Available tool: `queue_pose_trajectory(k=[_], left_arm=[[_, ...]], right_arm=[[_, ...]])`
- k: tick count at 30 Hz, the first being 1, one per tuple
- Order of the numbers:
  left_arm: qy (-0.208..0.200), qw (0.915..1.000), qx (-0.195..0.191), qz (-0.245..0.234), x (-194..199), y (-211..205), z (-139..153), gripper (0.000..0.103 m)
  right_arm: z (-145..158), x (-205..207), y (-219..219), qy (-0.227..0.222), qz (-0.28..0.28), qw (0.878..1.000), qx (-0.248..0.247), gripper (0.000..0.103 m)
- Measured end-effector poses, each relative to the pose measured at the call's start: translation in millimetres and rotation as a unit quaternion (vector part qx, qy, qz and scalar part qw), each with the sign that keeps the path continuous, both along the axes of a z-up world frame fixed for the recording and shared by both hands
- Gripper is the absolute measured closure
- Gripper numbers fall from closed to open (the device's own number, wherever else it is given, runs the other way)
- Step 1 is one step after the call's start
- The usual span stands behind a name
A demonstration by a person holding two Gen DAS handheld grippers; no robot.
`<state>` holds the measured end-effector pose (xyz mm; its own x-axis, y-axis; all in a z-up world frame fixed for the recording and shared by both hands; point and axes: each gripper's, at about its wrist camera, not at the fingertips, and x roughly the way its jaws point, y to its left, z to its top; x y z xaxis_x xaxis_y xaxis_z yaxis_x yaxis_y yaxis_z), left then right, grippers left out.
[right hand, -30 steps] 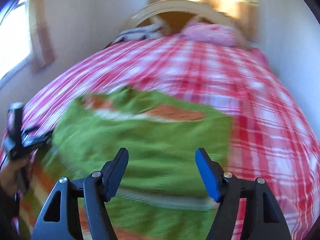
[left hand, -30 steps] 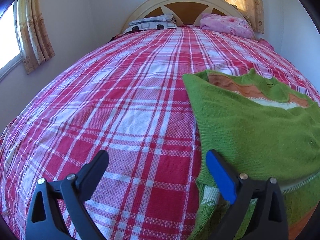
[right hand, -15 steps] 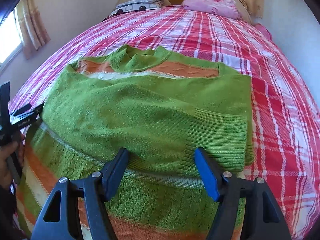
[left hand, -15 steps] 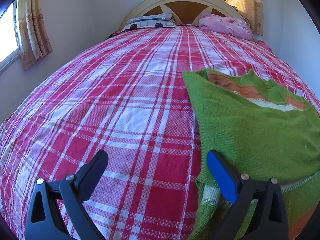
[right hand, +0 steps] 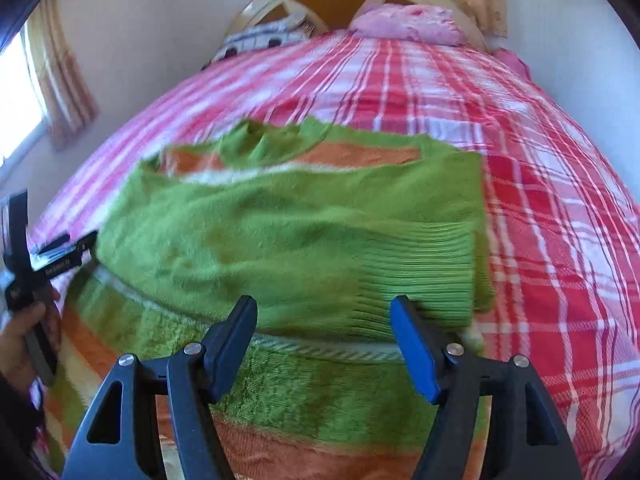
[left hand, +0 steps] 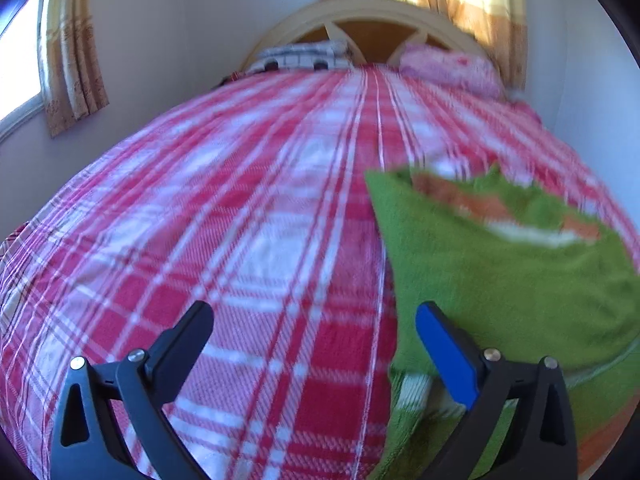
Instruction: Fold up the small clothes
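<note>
Both tongs (left hand: 314, 344) (right hand: 324, 336) gape over fuzzy green sweater (right hand: 288, 232) (ribbed cuff)

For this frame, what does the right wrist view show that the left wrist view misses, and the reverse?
Only the right wrist view shows the sweater's ribbed cuff, the left claw from outside and the hand holding it.

Only the left wrist view shows the bare plaid bedspread left of the sweater.

Both show the green sweater, headboard, pink pillow, and open claws.

Left wrist view low over bedspread (left hand: 248, 248), right wrist view close above sweater (right hand: 304, 232), both facing headboard (left hand: 372, 20)
</note>
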<state>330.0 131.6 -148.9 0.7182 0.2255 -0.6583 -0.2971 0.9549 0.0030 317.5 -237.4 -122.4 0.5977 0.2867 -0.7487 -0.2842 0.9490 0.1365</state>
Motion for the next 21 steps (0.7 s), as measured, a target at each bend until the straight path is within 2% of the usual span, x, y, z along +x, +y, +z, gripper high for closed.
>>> queue_pose_trajectory(k=[2, 5, 6, 8, 9, 10, 12, 15, 19, 21], left_arm=[[-0.018, 0.9997, 0.011, -0.010, 5, -3, 10, 0.000], [0.012, 0.9983, 0.036, -0.043, 32, -17, 11, 0.000], [0.032, 0.9961, 0.061, -0.056, 42, -23, 6, 0.000], [0.074, 0.9853, 0.152, -0.023, 59, -31, -10, 0.000], [0.082, 0.9807, 0.176, -0.019, 62, -31, -17, 0.000], [0.082, 0.9798, 0.181, -0.022, 63, -30, -23, 0.000], [0.074, 0.9841, 0.160, -0.021, 61, -23, -22, 0.000], [0.072, 0.9870, 0.142, -0.022, 61, -17, -23, 0.000], [0.070, 0.9926, 0.096, -0.024, 60, -4, -22, 0.000], [0.070, 0.9947, 0.074, -0.013, 49, 3, -14, 0.000]], right_arm=[[6, 3, -7, -0.007, -0.003, 1.000, 0.007, 0.034], [12, 14, -12, -0.005, -0.004, 1.000, 0.019, 0.034], [12, 19, -10, 0.000, 0.007, 1.000, 0.028, 0.034], [7, 26, -6, 0.011, 0.026, 0.999, 0.028, 0.034], [2, 30, -4, 0.016, 0.027, 0.999, 0.016, 0.034], [-4, 34, -4, 0.025, 0.027, 0.999, 0.007, 0.034], [-13, 38, -6, 0.037, 0.030, 0.999, 0.012, 0.034], [-20, 37, 1, 0.030, 0.035, 0.999, 0.015, 0.033], [-29, 37, 15, 0.020, 0.039, 0.998, -0.036, 0.031], [-21, 35, 6, 0.020, 0.033, 0.999, -0.009, 0.031]])
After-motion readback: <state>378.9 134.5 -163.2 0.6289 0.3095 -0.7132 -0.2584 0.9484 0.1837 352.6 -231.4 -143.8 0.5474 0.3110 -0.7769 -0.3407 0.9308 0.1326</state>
